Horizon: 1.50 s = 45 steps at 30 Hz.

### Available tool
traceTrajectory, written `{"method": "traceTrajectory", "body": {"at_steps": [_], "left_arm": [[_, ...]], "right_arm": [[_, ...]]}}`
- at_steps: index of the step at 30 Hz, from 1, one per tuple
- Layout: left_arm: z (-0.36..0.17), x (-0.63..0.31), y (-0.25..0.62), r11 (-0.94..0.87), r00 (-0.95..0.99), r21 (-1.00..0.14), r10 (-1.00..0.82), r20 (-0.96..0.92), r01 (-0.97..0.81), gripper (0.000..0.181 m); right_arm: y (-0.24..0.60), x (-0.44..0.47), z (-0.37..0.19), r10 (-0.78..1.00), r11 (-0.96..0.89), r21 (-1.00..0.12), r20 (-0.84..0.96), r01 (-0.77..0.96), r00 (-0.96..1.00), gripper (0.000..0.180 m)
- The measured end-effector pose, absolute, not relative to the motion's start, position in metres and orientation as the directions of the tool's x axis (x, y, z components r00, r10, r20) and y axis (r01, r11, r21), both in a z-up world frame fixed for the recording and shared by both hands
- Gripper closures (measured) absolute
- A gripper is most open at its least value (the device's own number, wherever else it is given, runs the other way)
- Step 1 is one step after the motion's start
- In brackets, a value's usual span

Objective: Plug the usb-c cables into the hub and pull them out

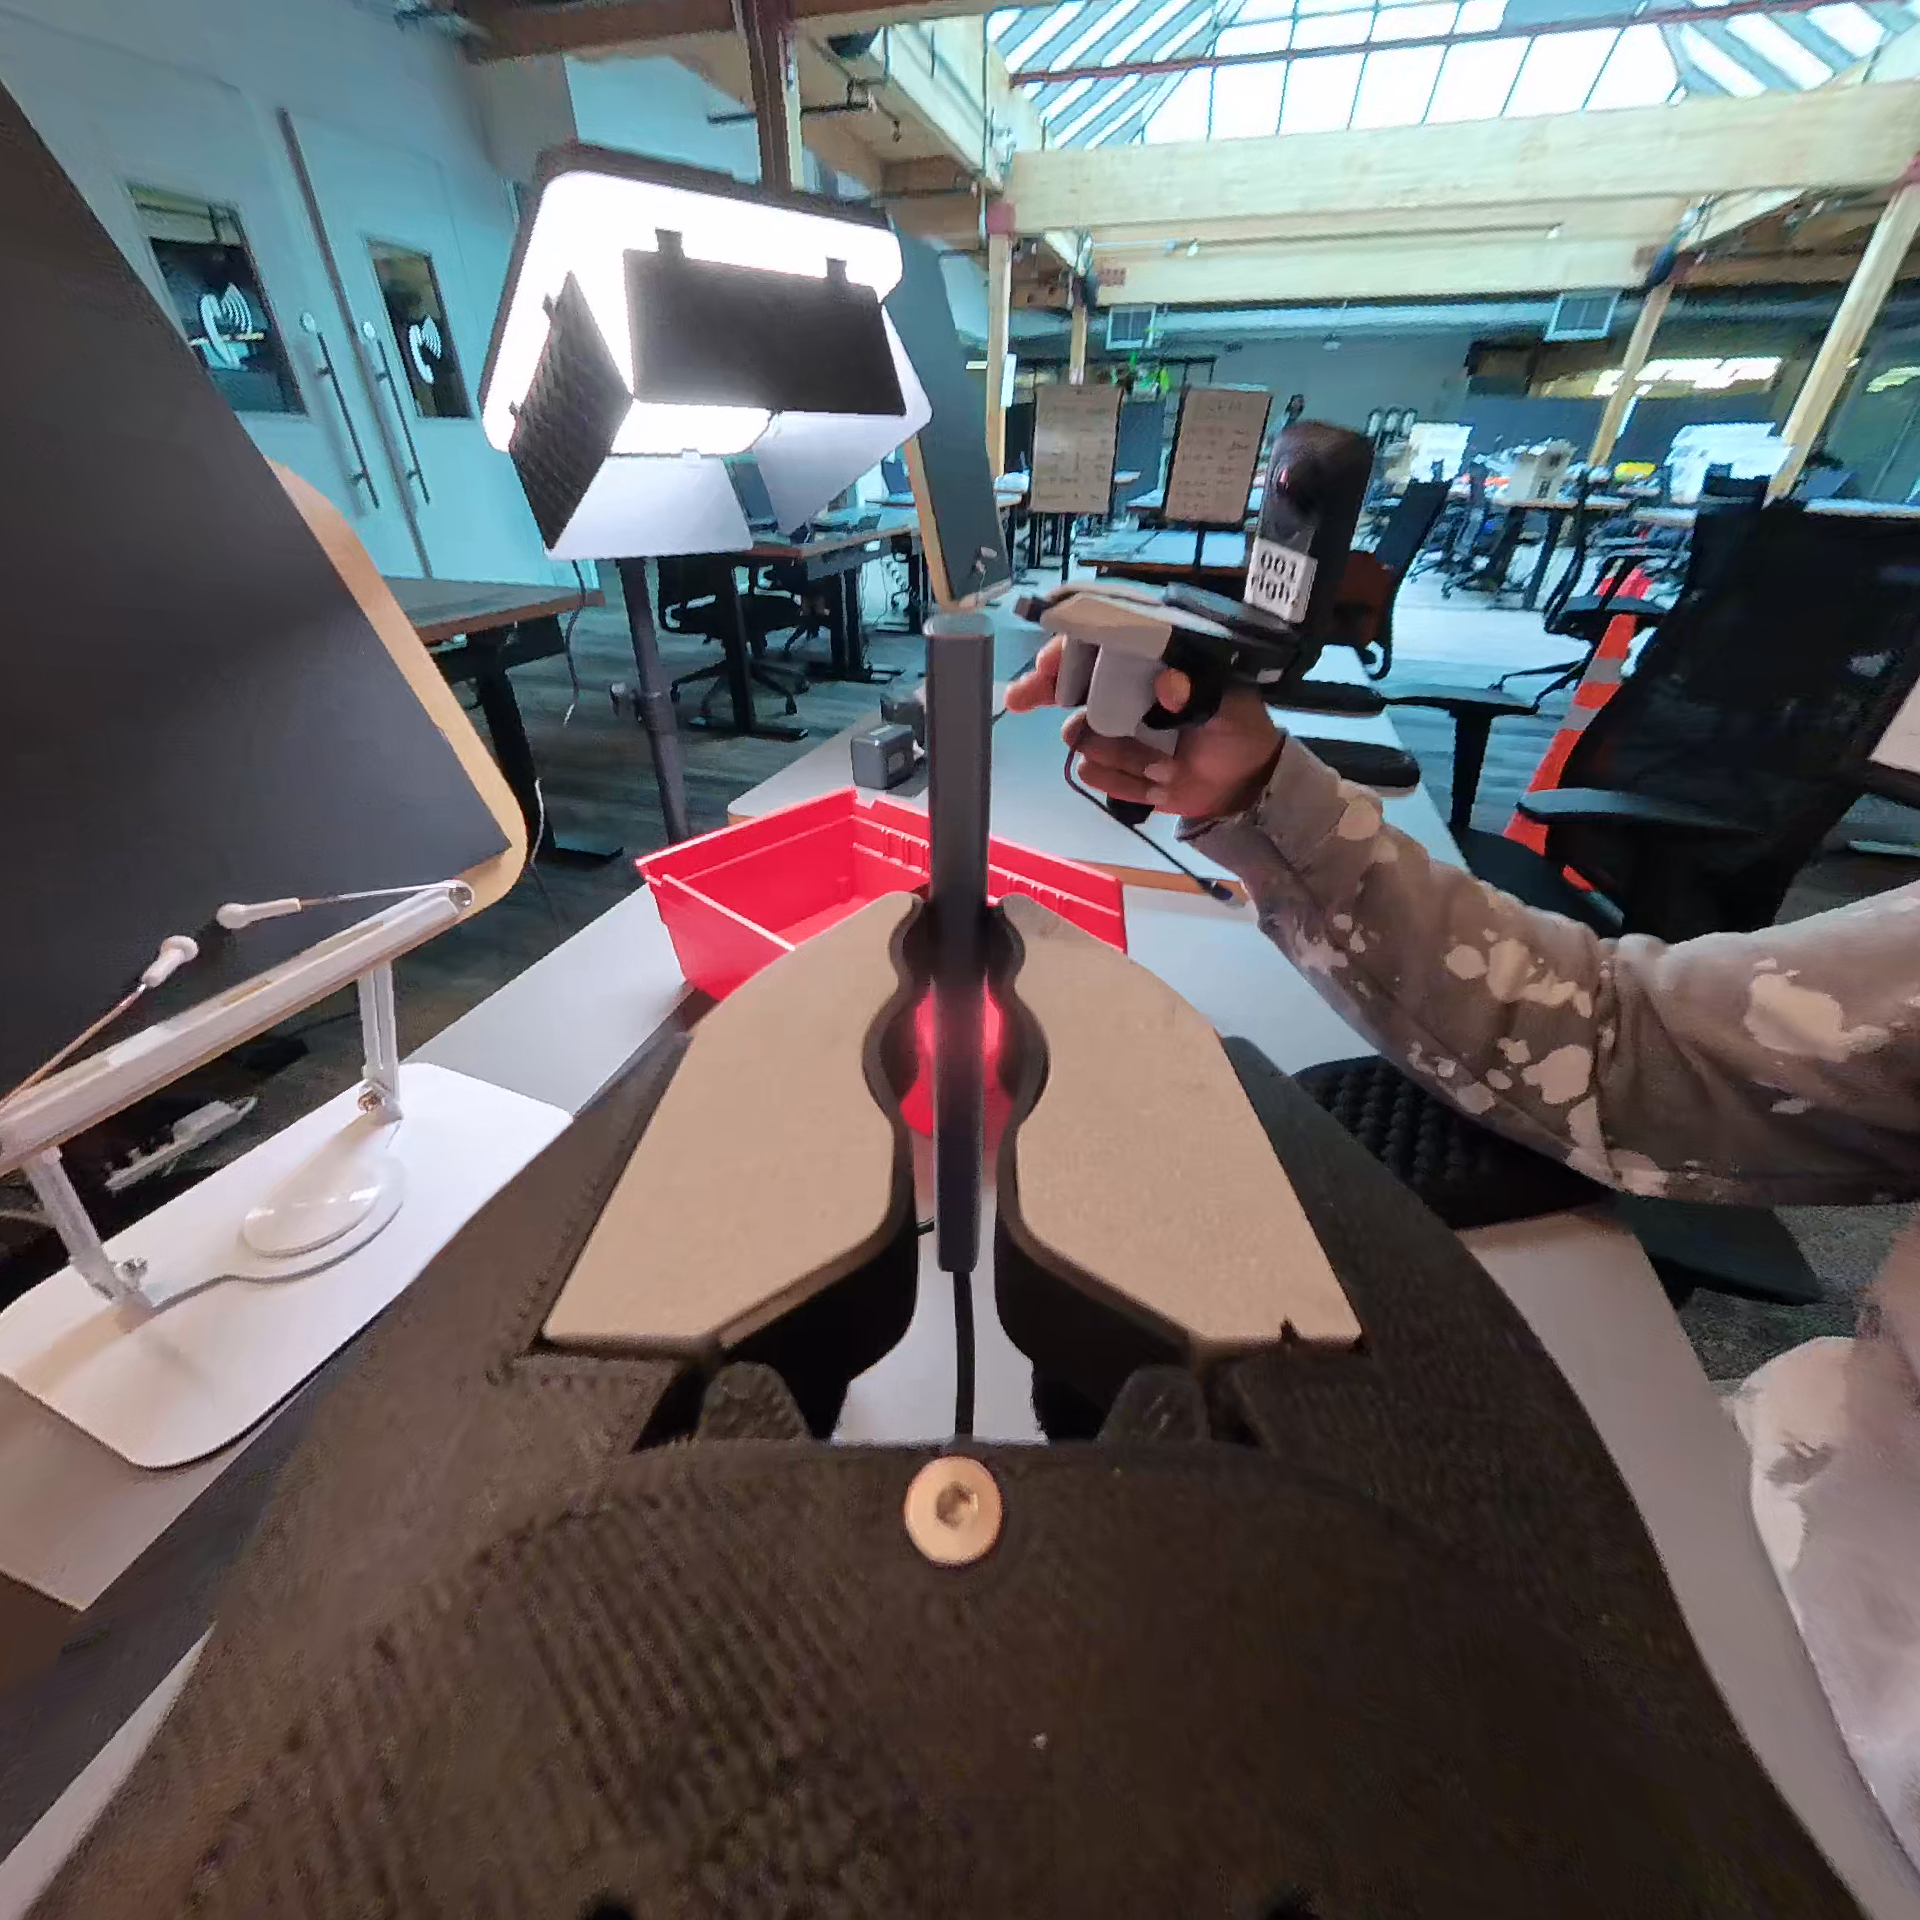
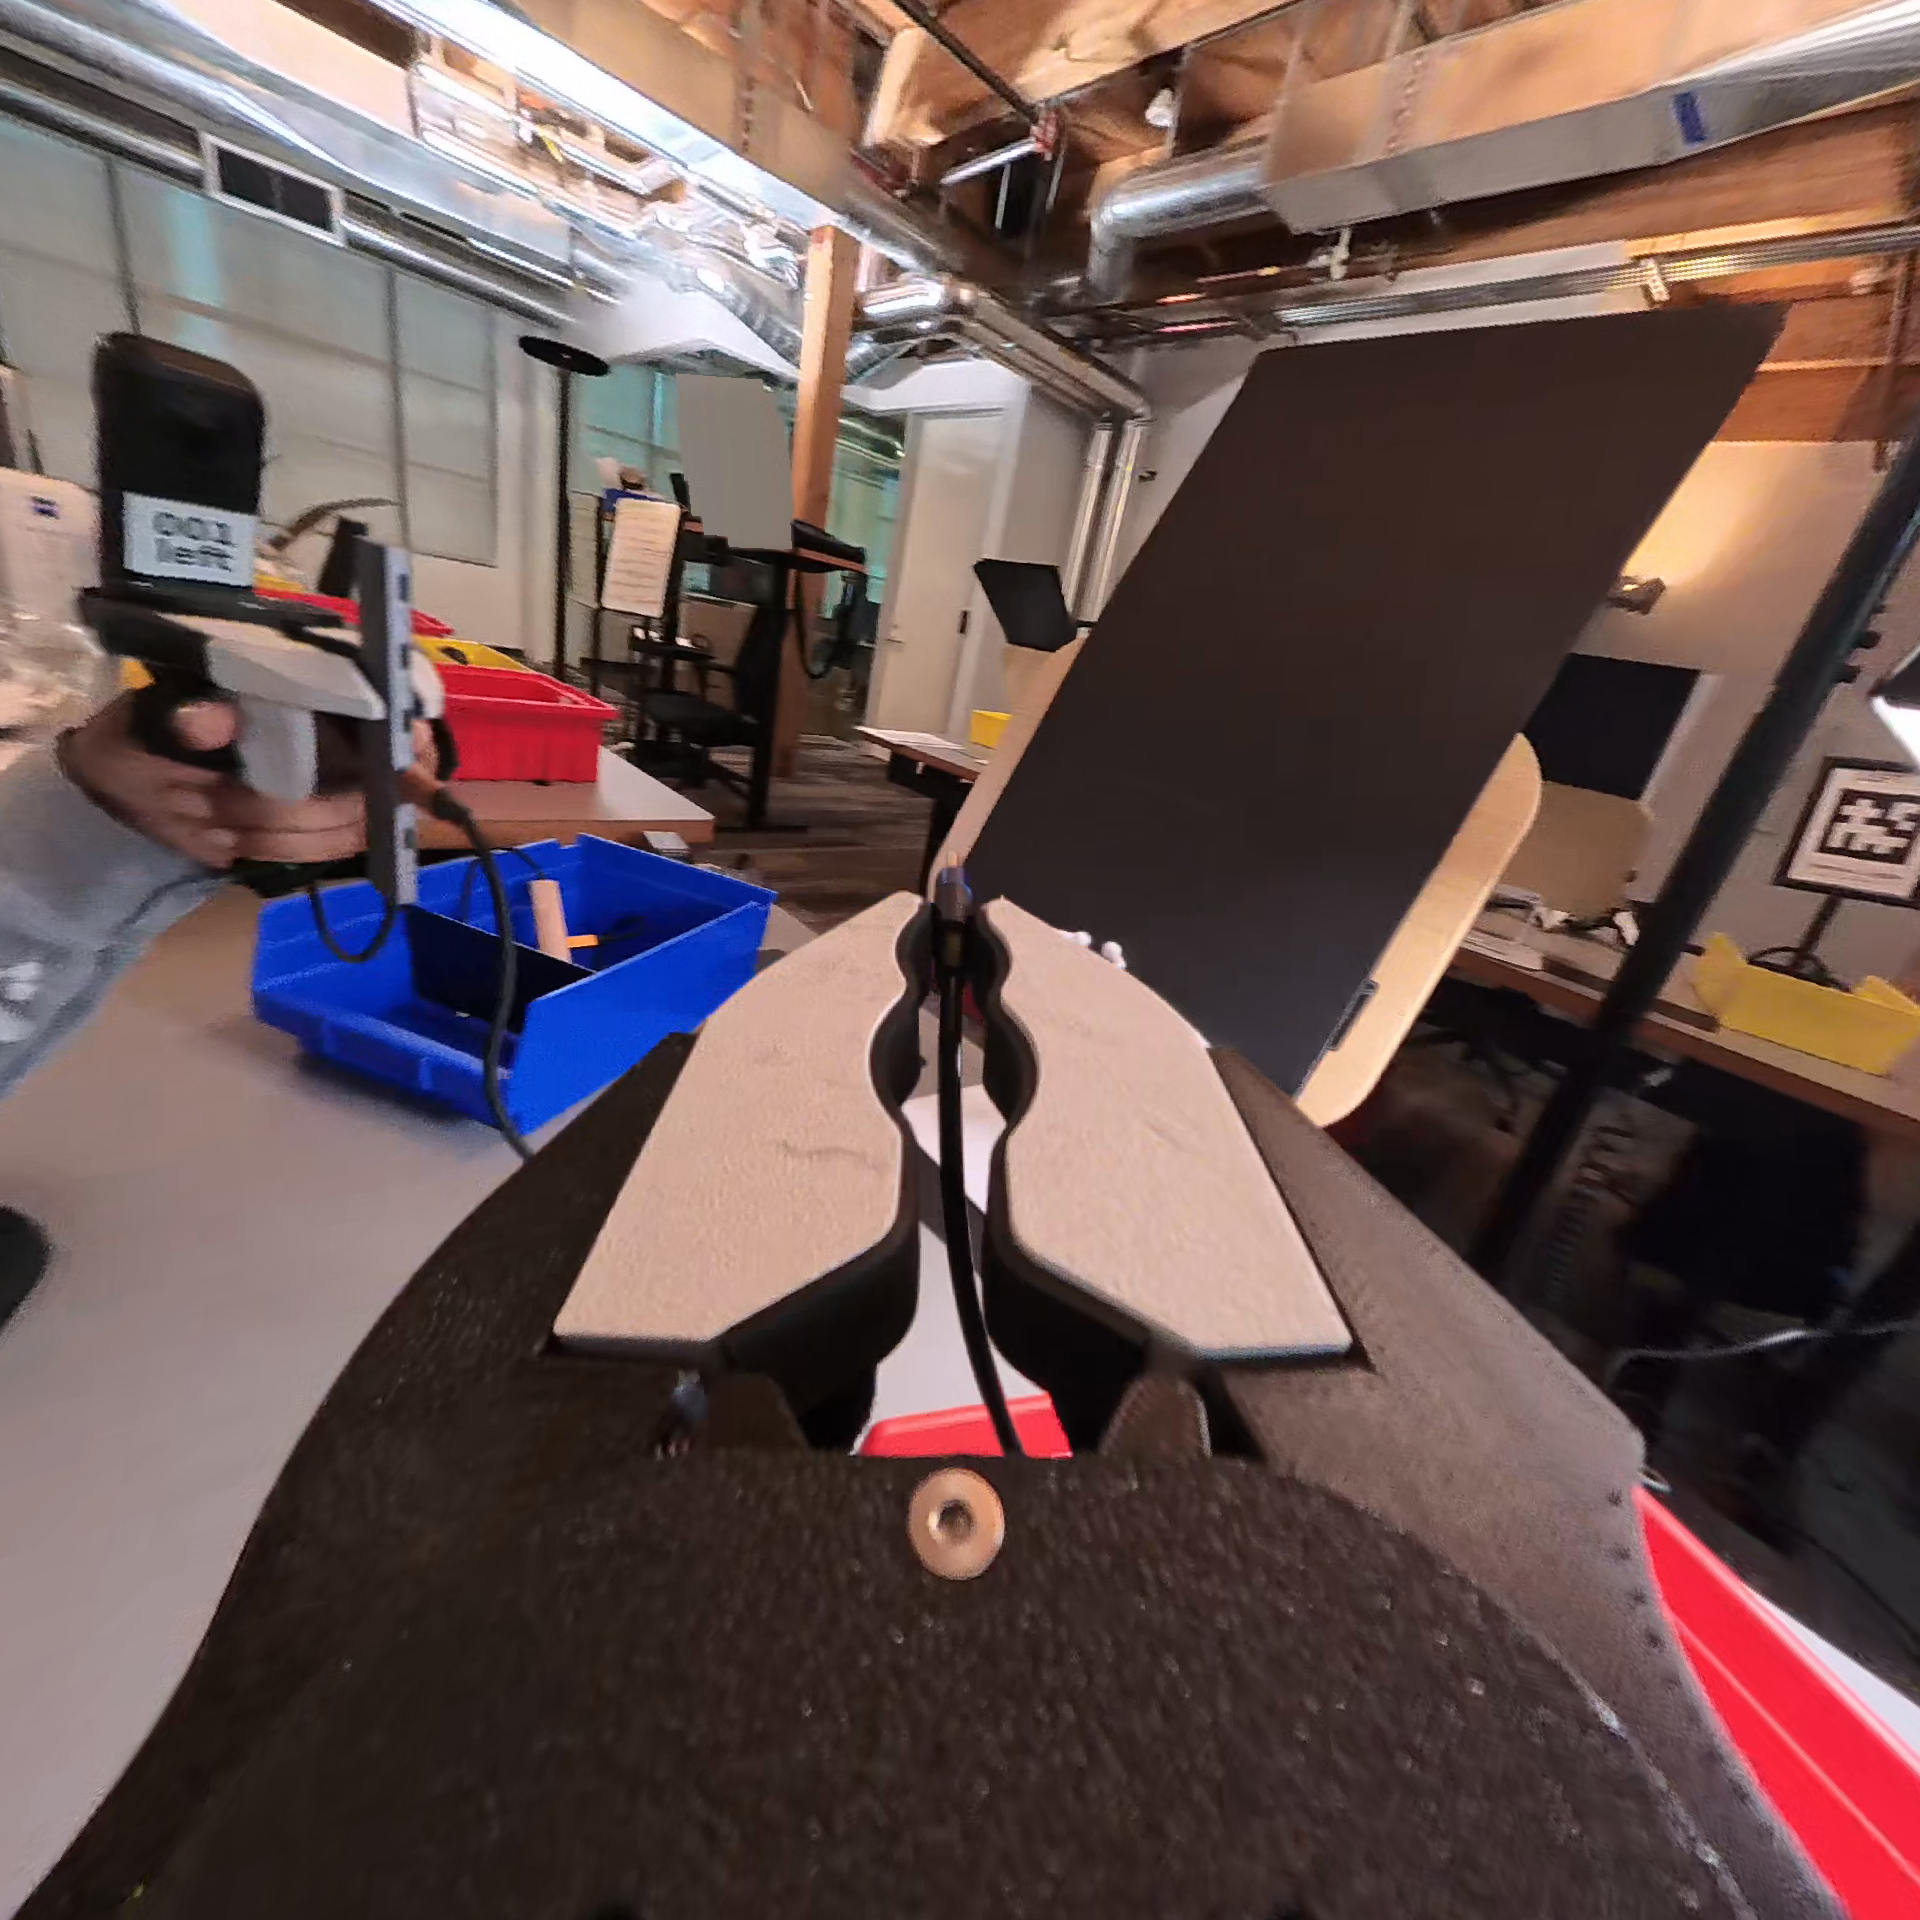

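The left gripper (image 1: pixel 958 920) is pressed together on the hub (image 1: pixel 956 883), a slim dark grey bar that stands nearly upright between the two fingers, its top end rising well above the fingertips and its lower end sitting down in the gap between the grey finger pads (image 1: pixel 769 1122). A thin black lead leaves the bottom of the hub and runs back toward the gripper body. In the right wrist view the same hub (image 2: pixel 390 717) shows edge-on in the left gripper (image 2: pixel 400 686), with its row of ports facing outward; a black cable (image 2: pixel 488 935) is plugged into its lower part and loops down over the blue bin (image 2: pixel 665 997) on the worktop (image 2: pixel 156 1195). The right gripper (image 2: pixel 952 914) is pinching the usb-c cable (image 2: pixel 951 1143) just behind its plug, which pokes out past the fingertips with a blue collar and points away from the camera; the black cord trails back down the gap between the fingers toward a red bin (image 2: pixel 1787 1704) below. That plug is held in the air well apart from the hub, which sits off to the left of it. From the left wrist view the right gripper (image 1: pixel 1039 608) hovers beyond the hub, above the far part of the worktop (image 1: pixel 1226 977), with a red bin (image 1: pixel 769 894) lying between the two tools.
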<state>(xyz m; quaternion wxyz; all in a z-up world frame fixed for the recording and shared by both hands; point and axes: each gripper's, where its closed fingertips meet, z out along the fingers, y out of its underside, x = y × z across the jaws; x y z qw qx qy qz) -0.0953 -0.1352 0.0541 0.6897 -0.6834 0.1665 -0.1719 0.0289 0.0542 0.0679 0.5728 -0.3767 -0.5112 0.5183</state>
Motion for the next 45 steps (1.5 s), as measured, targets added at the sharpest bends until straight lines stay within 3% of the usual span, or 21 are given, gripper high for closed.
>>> {"method": "traceTrajectory", "body": {"at_steps": [9, 14, 20, 25, 31, 35, 41, 45], "left_arm": [[0.037, -0.095, -0.122, -0.042, 0.886, -0.999, -0.463, 0.010, -0.010, 0.171], [0.034, -0.095, -0.121, -0.044, 0.889, -0.998, -0.457, -0.020, -0.045, 0.170], [0.032, -0.091, -0.119, -0.047, 0.887, -0.996, -0.460, -0.041, -0.070, 0.171], [0.029, -0.085, -0.116, -0.057, 0.880, -0.996, -0.474, -0.039, -0.075, 0.170], [0.025, -0.076, -0.113, -0.065, 0.874, -0.993, -0.483, -0.056, -0.100, 0.171], [0.023, -0.073, -0.113, -0.066, 0.872, -0.990, -0.483, -0.075, -0.122, 0.170], [0.020, -0.072, -0.111, -0.074, 0.869, -0.988, -0.488, -0.080, -0.132, 0.171], [0.018, -0.071, -0.110, -0.081, 0.867, -0.988, -0.493, -0.076, -0.133, 0.171]], "right_arm": [[0.108, -0.028, 0.063, 0.955, 0.288, -0.956, 0.291, -0.061, -0.052, 0.173], [0.146, -0.021, 0.003, 0.918, 0.390, -0.909, 0.397, 0.144, 0.018, 0.173], [0.161, 0.013, -0.092, 0.840, 0.497, -0.703, 0.537, 0.509, -0.078, 0.172], [0.164, 0.029, -0.141, 0.752, 0.574, -0.450, 0.620, 0.685, -0.223, 0.173], [0.184, 0.003, -0.138, 0.716, 0.544, -0.379, 0.674, 0.749, -0.179, 0.173], [0.220, 0.007, -0.147, 0.712, 0.376, -0.289, 0.698, 0.880, -0.076, 0.172], [0.212, 0.015, -0.158, 0.799, 0.331, -0.335, 0.597, 0.882, -0.073, 0.160], [0.196, 0.018, -0.136, 0.855, 0.325, -0.461, 0.517, 0.826, -0.047, 0.149]]}}
